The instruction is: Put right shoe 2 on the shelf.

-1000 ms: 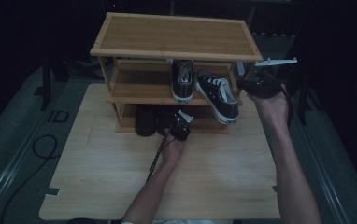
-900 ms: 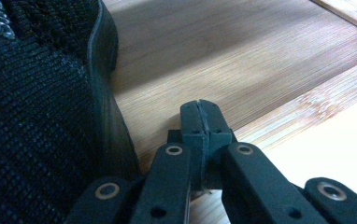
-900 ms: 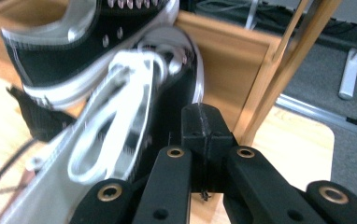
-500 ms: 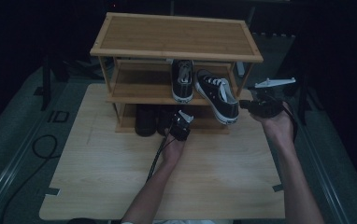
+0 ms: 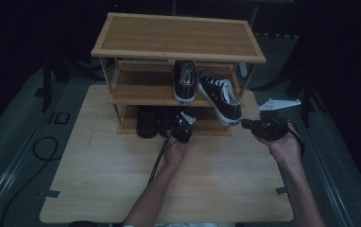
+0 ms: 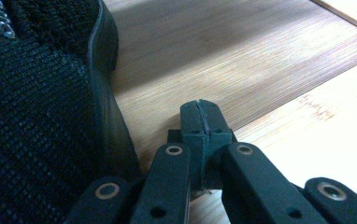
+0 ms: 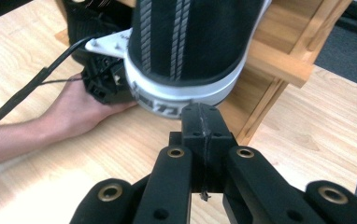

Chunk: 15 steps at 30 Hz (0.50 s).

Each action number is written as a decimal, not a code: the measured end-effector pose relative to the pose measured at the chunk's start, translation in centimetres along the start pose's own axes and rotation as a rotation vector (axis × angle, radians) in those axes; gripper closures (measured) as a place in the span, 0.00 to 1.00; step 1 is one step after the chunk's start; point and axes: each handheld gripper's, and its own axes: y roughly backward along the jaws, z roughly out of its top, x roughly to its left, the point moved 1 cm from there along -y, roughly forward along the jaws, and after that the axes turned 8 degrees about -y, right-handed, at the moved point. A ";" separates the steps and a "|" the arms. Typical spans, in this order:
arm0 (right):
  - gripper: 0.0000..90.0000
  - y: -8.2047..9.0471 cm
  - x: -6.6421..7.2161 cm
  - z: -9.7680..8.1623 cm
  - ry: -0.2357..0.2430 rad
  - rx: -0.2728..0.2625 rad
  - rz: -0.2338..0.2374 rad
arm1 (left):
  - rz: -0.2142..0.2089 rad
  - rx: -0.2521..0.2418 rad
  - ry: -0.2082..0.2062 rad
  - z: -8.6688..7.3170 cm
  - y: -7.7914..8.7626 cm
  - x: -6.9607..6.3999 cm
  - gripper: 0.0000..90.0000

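A black sneaker with a white sole (image 5: 220, 97) lies askew on the middle shelf of a wooden shoe rack (image 5: 178, 38), its heel (image 7: 190, 56) jutting past the shelf's front edge. A second matching sneaker (image 5: 184, 81) stands straight beside it. My right gripper (image 5: 244, 125) is shut with nothing in it, and its tips (image 7: 201, 116) sit just short of the jutting heel. My left gripper (image 5: 178, 125) is shut and empty at the bottom shelf. Its tips (image 6: 203, 116) rest over the shelf board, next to a black knit shoe (image 6: 36, 116).
Dark shoes (image 5: 146, 122) fill the left part of the bottom shelf. The rack stands at the far end of a light wooden board (image 5: 122, 189). A cable (image 5: 159, 156) trails from the left gripper along the forearm. Dark floor with a cable loop (image 5: 41, 146) surrounds the board.
My right gripper has come down and back from beside the rack's right post to a spot in front of the askew sneaker's heel. The left gripper has stayed put.
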 end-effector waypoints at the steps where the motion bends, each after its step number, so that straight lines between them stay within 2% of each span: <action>1: 1.00 0.0 0.1 -0.1 0.007 0.004 0.001 | 0.000 0.000 0.001 0.0 0.0 0.0 1.00; 15: 1.00 -0.4 0.6 -0.4 0.017 -0.003 0.013 | 0.000 0.000 0.000 0.0 0.0 0.0 1.00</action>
